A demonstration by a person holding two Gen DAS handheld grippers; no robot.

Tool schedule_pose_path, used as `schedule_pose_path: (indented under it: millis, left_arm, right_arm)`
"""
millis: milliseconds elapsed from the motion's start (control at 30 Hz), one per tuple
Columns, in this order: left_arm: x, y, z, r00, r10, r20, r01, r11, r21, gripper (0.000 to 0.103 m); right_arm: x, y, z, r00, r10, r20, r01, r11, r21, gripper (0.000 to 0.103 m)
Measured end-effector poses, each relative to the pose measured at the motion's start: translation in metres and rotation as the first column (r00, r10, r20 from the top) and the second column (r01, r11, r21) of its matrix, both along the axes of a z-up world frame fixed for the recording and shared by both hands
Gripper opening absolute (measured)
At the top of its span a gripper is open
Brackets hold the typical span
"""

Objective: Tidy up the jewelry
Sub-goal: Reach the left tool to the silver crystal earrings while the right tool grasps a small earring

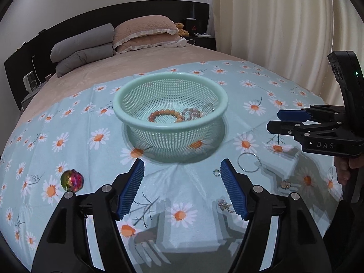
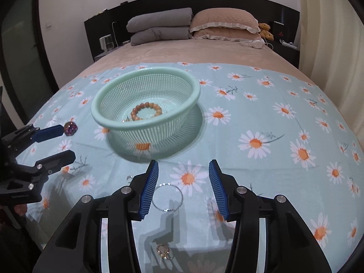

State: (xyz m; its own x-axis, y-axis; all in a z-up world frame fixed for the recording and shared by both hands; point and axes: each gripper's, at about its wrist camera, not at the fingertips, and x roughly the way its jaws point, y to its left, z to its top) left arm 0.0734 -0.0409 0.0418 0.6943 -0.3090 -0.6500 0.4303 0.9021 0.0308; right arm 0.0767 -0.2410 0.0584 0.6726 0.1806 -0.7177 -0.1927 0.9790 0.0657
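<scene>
A mint mesh basket (image 1: pixel 118 111) (image 2: pixel 96 112) stands on the daisy cloth and holds a brown bead bracelet (image 1: pixel 166 115) (image 2: pixel 145 111) and a pale bead bracelet (image 1: pixel 193 113). My left gripper (image 1: pixel 182 162) (image 2: pixel 68 142) is open and empty in front of the basket. An iridescent ball (image 1: pixel 72 180) (image 2: pixel 71 129) lies to its left. My right gripper (image 2: pixel 183 162) (image 1: pixel 274 121) is open above a thin silver hoop (image 2: pixel 168 196) (image 1: pixel 249 162) lying on the cloth. A small ring (image 1: pixel 216 172) (image 2: pixel 129 178), a silver charm (image 1: pixel 225 206) and a gold trinket (image 2: pixel 163 251) (image 1: pixel 285 184) lie loose nearby.
The floral cloth (image 1: pixel 68 122) covers the foot of a bed. Folded grey quilts (image 2: pixel 159 26) and pink pillows (image 2: pixel 225 22) sit at the headboard. Curtains (image 1: pixel 284 22) hang on the right. A hand (image 1: pixel 343 170) holds the right gripper's handle.
</scene>
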Motion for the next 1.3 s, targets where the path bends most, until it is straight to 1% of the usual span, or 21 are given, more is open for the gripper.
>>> schedule_pose_path:
  millis: [133, 200, 233, 367, 433, 500, 533, 567, 600, 667, 733, 800, 833, 867, 900, 933, 967, 1067, 1200, 1267, 1300]
  left_arm:
    - [-0.014, -0.008, -0.016, 1.000, -0.011, -0.023, 0.011, 1.000, 0.020, 0.070]
    - [-0.020, -0.012, -0.022, 0.999, -0.015, -0.031, 0.016, 1.000, 0.018, 0.072]
    - [-0.022, -0.014, -0.024, 0.999, -0.017, -0.033, 0.017, 1.000, 0.017, 0.072]
    - [-0.028, -0.025, -0.036, 0.998, -0.038, -0.052, 0.039, 0.999, 0.028, 0.072]
    - [-0.029, -0.028, -0.041, 0.997, -0.043, -0.060, 0.045, 0.998, 0.034, 0.072]
    - [-0.028, -0.031, -0.046, 0.996, -0.048, -0.074, 0.050, 0.999, 0.022, 0.072]
    - [-0.028, -0.032, -0.049, 0.995, -0.049, -0.083, 0.051, 0.999, 0.018, 0.072]
    - [-0.027, -0.033, -0.052, 0.995, -0.045, -0.092, 0.047, 0.999, 0.021, 0.070]
    - [-0.025, -0.034, -0.056, 0.994, -0.039, -0.101, 0.042, 0.999, 0.025, 0.064]
    - [-0.021, -0.035, -0.064, 0.990, -0.032, -0.136, 0.037, 0.999, 0.035, 0.059]
    - [-0.021, -0.034, -0.070, 0.990, -0.029, -0.141, 0.035, 0.999, 0.040, 0.057]
    - [-0.022, -0.031, -0.071, 0.990, -0.030, -0.140, 0.035, 0.999, 0.028, 0.054]
    - [-0.021, -0.031, -0.071, 0.989, -0.033, -0.145, 0.036, 0.999, 0.022, 0.050]
    - [-0.020, -0.030, -0.071, 0.988, -0.033, -0.149, 0.036, 0.999, 0.020, 0.041]
    - [-0.019, -0.030, -0.072, 0.987, -0.033, -0.155, 0.037, 0.999, 0.018, 0.031]
    - [-0.018, -0.029, -0.072, 0.985, -0.042, -0.169, 0.044, 0.999, 0.006, 0.023]
    - [-0.016, -0.028, -0.072, 0.981, -0.052, -0.185, 0.051, 0.999, -0.011, 0.010]
    - [-0.016, -0.030, -0.072, 0.979, -0.058, -0.195, 0.054, 0.998, -0.024, 0.004]
    - [-0.017, -0.029, -0.070, 0.978, -0.064, -0.200, 0.059, 0.998, -0.032, 0.000]
    - [-0.017, -0.026, -0.068, 0.978, -0.061, -0.200, 0.056, 0.998, -0.034, 0.000]
    - [-0.017, -0.025, -0.067, 0.978, -0.063, -0.198, 0.056, 0.998, -0.039, 0.000]
  right_arm:
    - [-0.022, -0.002, -0.013, 0.999, -0.007, -0.034, 0.007, 1.000, -0.006, 0.049]
    - [-0.034, -0.002, -0.018, 0.999, -0.017, -0.045, 0.017, 1.000, -0.006, 0.057]
    - [-0.040, -0.001, -0.022, 0.999, -0.018, -0.051, 0.018, 1.000, -0.006, 0.058]
    - [-0.056, 0.005, -0.039, 0.996, -0.028, -0.080, 0.026, 0.999, -0.022, 0.058]
    - [-0.059, 0.005, -0.046, 0.995, -0.035, -0.094, 0.033, 0.999, -0.024, 0.058]
    - [-0.058, 0.006, -0.050, 0.993, -0.046, -0.113, 0.044, 0.999, -0.023, 0.058]
    - [-0.057, 0.006, -0.053, 0.991, -0.048, -0.124, 0.046, 0.999, -0.021, 0.057]
    - [-0.055, 0.007, -0.057, 0.989, -0.051, -0.141, 0.048, 0.998, -0.029, 0.053]
    - [-0.055, 0.008, -0.060, 0.987, -0.058, -0.148, 0.052, 0.998, -0.039, 0.051]
    - [-0.056, 0.008, -0.060, 0.988, -0.060, -0.145, 0.056, 0.998, -0.035, 0.049]
    - [-0.056, 0.009, -0.062, 0.987, -0.056, -0.151, 0.051, 0.998, -0.034, 0.042]
    - [-0.057, 0.012, -0.062, 0.987, -0.041, -0.153, 0.036, 0.999, -0.032, 0.022]
    - [-0.057, 0.014, -0.063, 0.987, -0.030, -0.156, 0.025, 0.999, -0.032, 0.018]
    - [-0.058, 0.017, -0.063, 0.987, -0.021, -0.156, 0.015, 0.999, -0.039, 0.013]
    - [-0.058, 0.019, -0.063, 0.988, -0.021, -0.153, 0.013, 0.999, -0.053, 0.013]
    - [-0.059, 0.020, -0.063, 0.988, -0.021, -0.152, 0.013, 0.998, -0.056, 0.013]
    - [-0.059, 0.019, -0.063, 0.988, -0.016, -0.154, 0.009, 0.999, -0.041, 0.010]
    - [-0.059, 0.017, -0.062, 0.988, -0.013, -0.154, 0.010, 1.000, -0.020, 0.009]
    - [-0.059, 0.016, -0.060, 0.989, -0.009, -0.148, 0.008, 1.000, -0.005, 0.008]
    - [-0.060, 0.015, -0.059, 0.989, -0.007, -0.145, 0.008, 1.000, 0.009, 0.008]
    - [-0.060, 0.015, -0.058, 0.989, -0.002, -0.145, 0.004, 1.000, 0.014, 0.005]
